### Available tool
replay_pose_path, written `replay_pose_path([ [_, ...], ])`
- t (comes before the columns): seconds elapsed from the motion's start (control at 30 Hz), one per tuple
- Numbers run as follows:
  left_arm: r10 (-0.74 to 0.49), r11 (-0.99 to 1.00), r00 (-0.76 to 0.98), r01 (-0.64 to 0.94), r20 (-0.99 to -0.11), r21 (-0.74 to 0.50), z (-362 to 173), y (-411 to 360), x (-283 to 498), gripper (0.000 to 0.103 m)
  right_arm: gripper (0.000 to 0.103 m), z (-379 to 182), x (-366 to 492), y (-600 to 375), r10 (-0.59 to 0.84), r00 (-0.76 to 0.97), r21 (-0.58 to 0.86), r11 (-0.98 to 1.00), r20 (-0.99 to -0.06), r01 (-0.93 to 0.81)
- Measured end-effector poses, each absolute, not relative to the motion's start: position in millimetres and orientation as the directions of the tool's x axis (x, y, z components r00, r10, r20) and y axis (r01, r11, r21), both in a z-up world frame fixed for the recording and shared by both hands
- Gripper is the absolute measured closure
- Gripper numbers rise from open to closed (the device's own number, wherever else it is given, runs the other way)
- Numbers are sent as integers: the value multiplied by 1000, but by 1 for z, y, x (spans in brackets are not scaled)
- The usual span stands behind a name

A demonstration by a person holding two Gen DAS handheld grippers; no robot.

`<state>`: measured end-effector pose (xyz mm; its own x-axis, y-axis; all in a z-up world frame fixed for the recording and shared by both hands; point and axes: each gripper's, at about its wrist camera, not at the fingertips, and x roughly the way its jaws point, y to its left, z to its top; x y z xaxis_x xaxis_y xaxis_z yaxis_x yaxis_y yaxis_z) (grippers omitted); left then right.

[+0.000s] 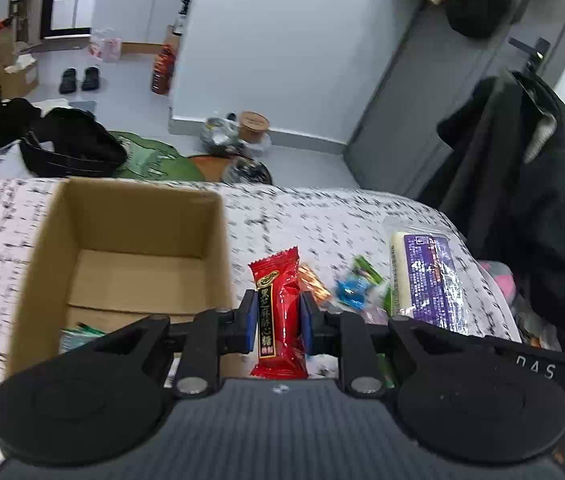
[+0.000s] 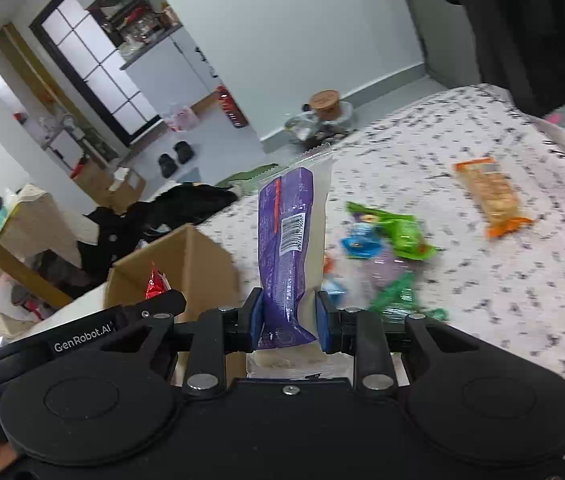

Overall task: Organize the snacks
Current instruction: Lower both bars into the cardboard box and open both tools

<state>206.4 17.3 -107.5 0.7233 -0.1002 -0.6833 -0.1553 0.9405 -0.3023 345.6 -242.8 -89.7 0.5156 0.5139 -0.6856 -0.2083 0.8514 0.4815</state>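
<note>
My left gripper (image 1: pixel 278 305) is shut on a red candy packet (image 1: pixel 278 280), held upright just right of an open cardboard box (image 1: pixel 138 220). A greenish packet (image 1: pixel 78 334) lies in the box's near corner. In the right wrist view my right gripper (image 2: pixel 289 306) is shut on the lower end of a purple-and-white snack packet (image 2: pixel 286 220), lifted above the bed. That packet (image 1: pixel 426 276) also shows at the right of the left wrist view. The box (image 2: pixel 202 268) and the red packet (image 2: pixel 154 284) appear to the left in the right wrist view. Loose green (image 2: pixel 394 232), blue (image 2: pixel 358 246) and orange (image 2: pixel 490 196) snacks lie on the sheet.
The snacks and box rest on a bed with a white, black-flecked sheet (image 1: pixel 322 216). A dark coat (image 1: pixel 522 200) hangs at the bed's right side. Black clothes (image 1: pixel 70 148) and a green cloth lie beyond the far edge. Shoes, bags and a tub are on the floor.
</note>
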Motion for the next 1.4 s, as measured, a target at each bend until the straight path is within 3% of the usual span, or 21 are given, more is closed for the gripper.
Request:
replay_pose_path([
  [0.37,11,903,717,-306,-697,-300,-109,107,189,82,77,-89,352,-170,603,456,520,797,-654,-309],
  [0.77,-24,897,718,-291,-695,-332,-115,135,190,82,75,-91,350,-127,614,435,510,790,-659,-341],
  [0.83,-29,898,716,-288,-698,-334,-117,134,190,82,72,-92,352,-123,614,438,508,789,-656,-345],
  [0.9,-33,899,713,-285,-700,-333,-118,134,190,82,54,-93,353,-121,603,455,498,798,-655,-340],
  [0.93,-35,899,710,-285,-703,-333,-119,134,191,82,51,-94,353,-122,596,468,494,803,-653,-333],
  [1.4,-34,902,708,-282,-705,-326,-123,120,198,78,43,-97,347,-156,564,485,484,825,-668,-293],
])
